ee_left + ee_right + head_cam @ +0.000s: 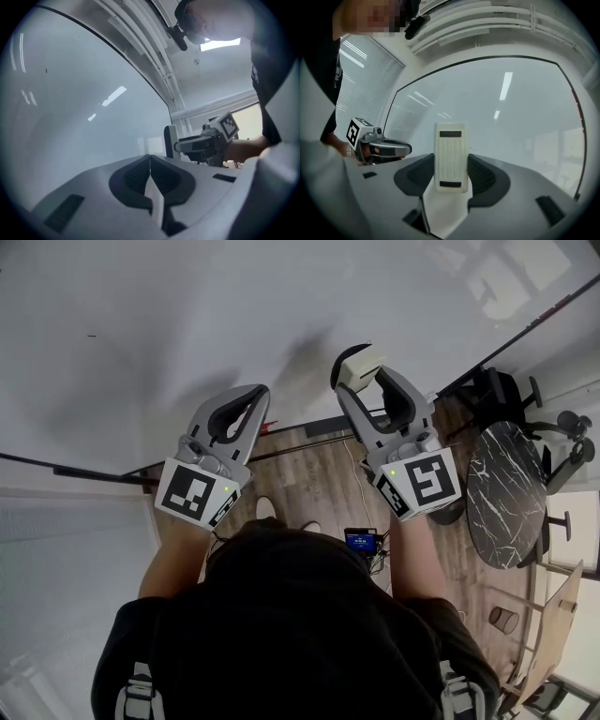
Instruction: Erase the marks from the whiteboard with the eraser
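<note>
The whiteboard (187,315) fills the upper part of the head view and is almost blank. One tiny dark mark (91,335) sits at its far left, and the same mark (46,71) shows in the left gripper view. My right gripper (371,373) is shut on a white eraser (362,363), held close to the board. In the right gripper view the eraser (451,140) stands upright between the jaws of the right gripper (451,165). My left gripper (255,395) is shut with nothing in it, its jaws pressed together in the left gripper view (150,159).
The board's black frame (281,448) runs along its lower edge. A round black marble table (511,493) and black office chairs (502,390) stand on the wooden floor at the right. A small device (361,540) lies by the person's feet. Window blinds (365,70) hang left of the board.
</note>
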The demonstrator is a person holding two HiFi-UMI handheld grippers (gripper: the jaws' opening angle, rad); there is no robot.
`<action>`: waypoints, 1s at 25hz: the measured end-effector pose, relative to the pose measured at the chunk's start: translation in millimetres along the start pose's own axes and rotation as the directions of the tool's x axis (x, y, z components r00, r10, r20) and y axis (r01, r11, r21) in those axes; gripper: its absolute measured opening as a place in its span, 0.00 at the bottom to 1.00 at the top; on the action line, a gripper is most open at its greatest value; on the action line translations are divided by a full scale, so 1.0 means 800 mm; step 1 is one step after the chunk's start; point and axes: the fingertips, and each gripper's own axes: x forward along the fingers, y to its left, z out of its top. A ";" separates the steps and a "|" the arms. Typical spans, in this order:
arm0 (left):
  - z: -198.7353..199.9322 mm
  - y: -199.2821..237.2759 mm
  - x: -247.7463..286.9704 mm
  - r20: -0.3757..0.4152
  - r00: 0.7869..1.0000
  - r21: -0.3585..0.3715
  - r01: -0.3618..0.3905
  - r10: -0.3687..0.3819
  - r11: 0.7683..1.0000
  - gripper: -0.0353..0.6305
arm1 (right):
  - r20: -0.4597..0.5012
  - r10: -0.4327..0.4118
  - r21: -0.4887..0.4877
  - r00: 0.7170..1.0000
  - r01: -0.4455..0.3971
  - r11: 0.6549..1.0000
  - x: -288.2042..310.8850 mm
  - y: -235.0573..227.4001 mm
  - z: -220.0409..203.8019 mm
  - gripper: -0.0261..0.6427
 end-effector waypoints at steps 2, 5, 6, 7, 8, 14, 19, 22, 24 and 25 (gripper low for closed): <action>-0.010 -0.002 -0.003 0.000 1.000 0.003 0.011 -0.011 1.000 0.06 | -0.003 0.014 0.014 1.000 -0.014 1.000 -0.002 0.007 -0.011 0.37; -0.025 -0.005 -0.007 -0.007 0.999 -0.001 0.031 -0.031 1.000 0.06 | -0.002 0.031 0.030 1.000 -0.031 0.999 -0.006 0.016 -0.024 0.37; -0.030 -0.006 -0.007 -0.009 0.999 -0.004 0.038 -0.038 0.999 0.06 | 0.000 0.038 0.035 0.999 -0.038 0.999 -0.008 0.018 -0.029 0.37; -0.034 -0.008 -0.007 -0.011 0.999 -0.007 0.044 -0.044 0.999 0.06 | 0.002 0.046 0.042 0.999 -0.046 0.998 -0.009 0.020 -0.034 0.37; -0.038 -0.010 -0.007 -0.012 0.999 -0.010 0.050 -0.050 0.999 0.06 | 0.006 0.055 0.050 0.998 -0.055 0.997 -0.011 0.022 -0.039 0.37; -0.065 -0.021 -0.006 -0.026 0.996 -0.019 0.086 -0.086 0.996 0.06 | 0.020 0.080 0.085 0.997 -0.081 0.993 -0.019 0.034 -0.069 0.37; -0.087 -0.029 -0.007 -0.041 0.993 -0.027 0.112 -0.113 0.993 0.06 | 0.019 0.085 0.097 0.996 -0.086 0.992 -0.022 0.041 -0.092 0.37; -0.097 -0.036 -0.005 -0.033 0.991 -0.035 0.130 -0.131 0.991 0.06 | 0.007 0.091 0.097 0.996 -0.091 0.991 -0.024 0.041 -0.106 0.37; -0.106 -0.038 -0.004 -0.050 0.990 -0.048 0.131 -0.133 0.990 0.06 | 0.000 0.092 0.101 0.996 -0.091 0.991 -0.025 0.042 -0.114 0.37; -0.110 -0.038 -0.004 -0.061 0.989 -0.054 0.130 -0.133 0.990 0.06 | -0.004 0.091 0.104 0.996 -0.090 0.991 -0.025 0.042 -0.117 0.37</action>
